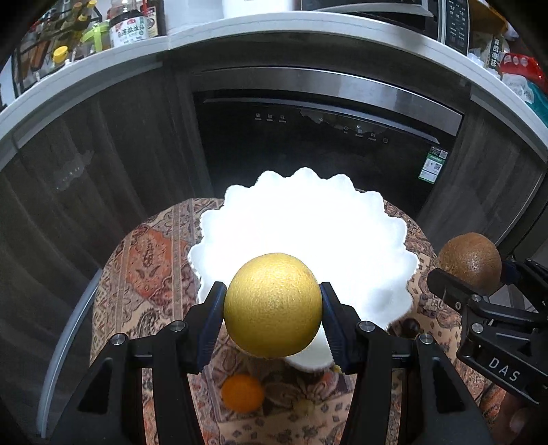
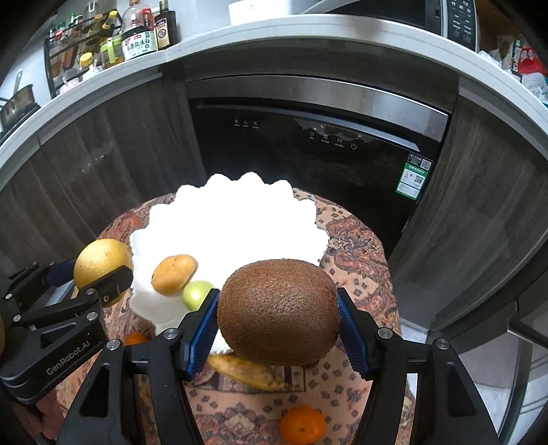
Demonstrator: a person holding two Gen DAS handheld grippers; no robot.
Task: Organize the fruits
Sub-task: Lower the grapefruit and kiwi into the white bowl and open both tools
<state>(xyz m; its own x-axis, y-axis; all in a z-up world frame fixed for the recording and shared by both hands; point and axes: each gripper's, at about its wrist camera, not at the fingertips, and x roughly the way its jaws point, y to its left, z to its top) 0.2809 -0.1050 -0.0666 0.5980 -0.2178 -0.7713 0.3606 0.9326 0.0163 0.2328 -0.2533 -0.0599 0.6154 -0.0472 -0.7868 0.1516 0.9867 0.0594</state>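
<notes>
My left gripper (image 1: 273,304) is shut on a yellow round fruit (image 1: 273,304), held above the near edge of a white scalloped bowl (image 1: 308,219). My right gripper (image 2: 278,316) is shut on a brown kiwi (image 2: 278,316), held above the bowl's (image 2: 233,219) near right edge. The kiwi also shows in the left wrist view (image 1: 470,262), and the yellow fruit in the right wrist view (image 2: 101,262). A tan fruit (image 2: 174,269) and a green fruit (image 2: 197,294) lie at the bowl's near rim; whether inside or beside it I cannot tell.
The bowl stands on a small round table with a patterned cloth (image 1: 150,260). Loose on the cloth are an orange (image 2: 302,426), a second orange (image 1: 242,393), a banana (image 2: 246,371) and a small dark fruit (image 1: 410,326). A dark dishwasher (image 1: 325,137) and a countertop with bottles (image 1: 130,27) stand behind.
</notes>
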